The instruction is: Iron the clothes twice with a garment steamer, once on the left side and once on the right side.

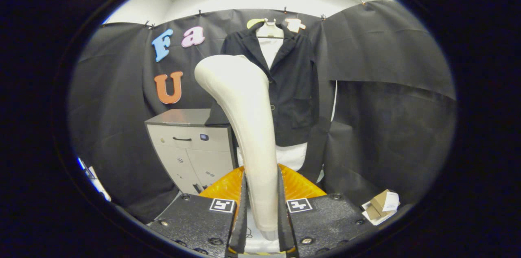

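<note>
Closest to us, the hand-held gripper (pixel 262 213) is clamped on the handle of a cream-white plastic garment steamer (pixel 244 127), both fingers (pixel 243 213) pressing its sides with the jaws narrowed to the handle's width. From there the steamer rises and curves to a broad rounded head, which covers part of what hangs beyond. We see a black jacket over a white shirt (pixel 291 87) on a pale hanger (pixel 269 30) against the black cloth wall, with its left portion hidden behind the steamer. Beside it stands a grey cabinet with drawers (pixel 191 148). An orange ribbed surface (pixel 299 184) just ahead of the fingers is hard to identify. Small cardboard boxes (pixel 380 206) lie off to the right.
</note>
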A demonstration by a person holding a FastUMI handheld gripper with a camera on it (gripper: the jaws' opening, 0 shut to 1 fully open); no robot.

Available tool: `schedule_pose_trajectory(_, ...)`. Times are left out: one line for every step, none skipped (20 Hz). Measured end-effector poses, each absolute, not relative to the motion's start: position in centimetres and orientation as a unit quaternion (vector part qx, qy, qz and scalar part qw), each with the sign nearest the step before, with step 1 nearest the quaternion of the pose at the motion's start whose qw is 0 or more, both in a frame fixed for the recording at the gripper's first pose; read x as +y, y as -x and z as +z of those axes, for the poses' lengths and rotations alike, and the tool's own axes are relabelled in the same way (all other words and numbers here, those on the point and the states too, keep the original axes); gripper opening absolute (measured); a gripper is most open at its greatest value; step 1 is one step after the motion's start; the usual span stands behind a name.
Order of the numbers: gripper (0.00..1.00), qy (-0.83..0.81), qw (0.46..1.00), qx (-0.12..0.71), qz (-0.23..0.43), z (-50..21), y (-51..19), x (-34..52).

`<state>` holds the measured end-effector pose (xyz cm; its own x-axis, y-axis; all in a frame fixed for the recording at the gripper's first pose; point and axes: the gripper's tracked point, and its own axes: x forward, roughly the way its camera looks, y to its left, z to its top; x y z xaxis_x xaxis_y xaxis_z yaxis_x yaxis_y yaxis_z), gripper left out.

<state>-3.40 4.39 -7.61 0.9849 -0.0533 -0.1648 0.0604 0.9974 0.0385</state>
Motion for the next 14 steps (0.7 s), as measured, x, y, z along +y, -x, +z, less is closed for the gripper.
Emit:
schedule_pose_trajectory(0.33, -0.022, 0.996, 0.082, -0.025, -7.6, 4.1, 4.8)
schedule_pose_trajectory(0.33, -0.024, 0.996, 0.083, -0.021, -7.8, 4.8, 5.2)
schedule_pose_trajectory(0.33, -0.024, 0.996, 0.082, -0.021, -7.8, 5.2, 5.6)
schedule_pose_trajectory(0.33, -0.024, 0.996, 0.083, -0.022, -8.0, 5.5, 5.6)
schedule_pose_trajectory(0.33, -0.028, 0.996, 0.083, -0.024, -8.0, 5.8, 5.7)
schedule_pose_trajectory(0.33, -0.029, 0.996, 0.085, -0.024, -8.1, 6.0, 5.9)
schedule_pose_trajectory(0.33, -0.030, 0.996, 0.086, -0.024, -8.1, 6.1, 5.9)
schedule_pose_trajectory(0.33, -0.031, 0.995, 0.087, -0.025, -8.1, 6.2, 5.9)
schedule_pose_trajectory(0.33, -0.031, 0.996, 0.086, -0.025, -8.0, 6.2, 5.8)
schedule_pose_trajectory(0.33, -0.030, 0.996, 0.084, -0.025, -7.9, 6.1, 5.9)
schedule_pose_trajectory(0.33, -0.030, 0.996, 0.084, -0.025, -7.8, 6.0, 5.8)
schedule_pose_trajectory(0.33, -0.030, 0.996, 0.084, -0.024, -7.8, 6.0, 5.9)
schedule_pose_trajectory(0.34, -0.031, 0.996, 0.084, -0.023, -7.7, 6.0, 5.9)
schedule_pose_trajectory(0.33, -0.031, 0.996, 0.083, -0.024, -7.5, 6.0, 5.9)
